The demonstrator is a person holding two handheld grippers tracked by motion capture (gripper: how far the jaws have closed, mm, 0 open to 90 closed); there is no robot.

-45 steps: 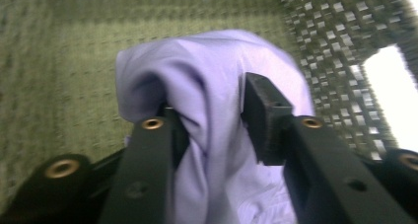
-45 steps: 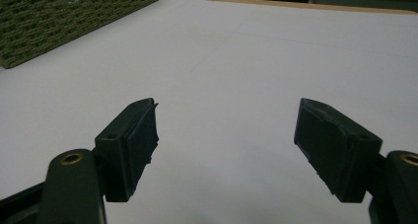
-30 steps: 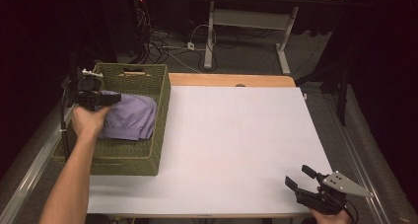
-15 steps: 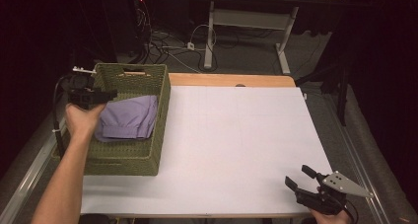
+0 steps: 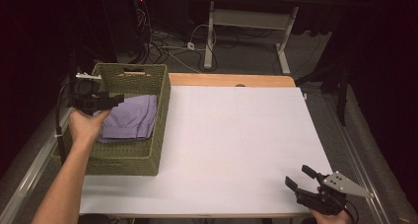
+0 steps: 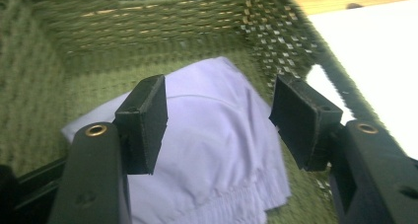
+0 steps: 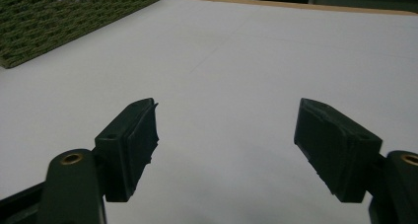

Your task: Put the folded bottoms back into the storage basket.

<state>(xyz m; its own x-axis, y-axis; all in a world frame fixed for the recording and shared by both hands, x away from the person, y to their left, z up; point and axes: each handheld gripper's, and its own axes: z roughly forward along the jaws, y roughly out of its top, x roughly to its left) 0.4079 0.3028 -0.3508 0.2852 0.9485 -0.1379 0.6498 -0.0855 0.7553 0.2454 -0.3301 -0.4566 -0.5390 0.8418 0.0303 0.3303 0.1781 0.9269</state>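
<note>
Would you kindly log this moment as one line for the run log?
left claw: open, above lilac cloth in green basket | right claw: open, over white table

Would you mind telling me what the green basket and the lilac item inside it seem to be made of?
The basket looks like woven fibre or paper cord, matte: its walls show a plaited weave. The lilac garment looks like thin woven cloth, probably cotton: soft folds and a gathered hem.
</note>
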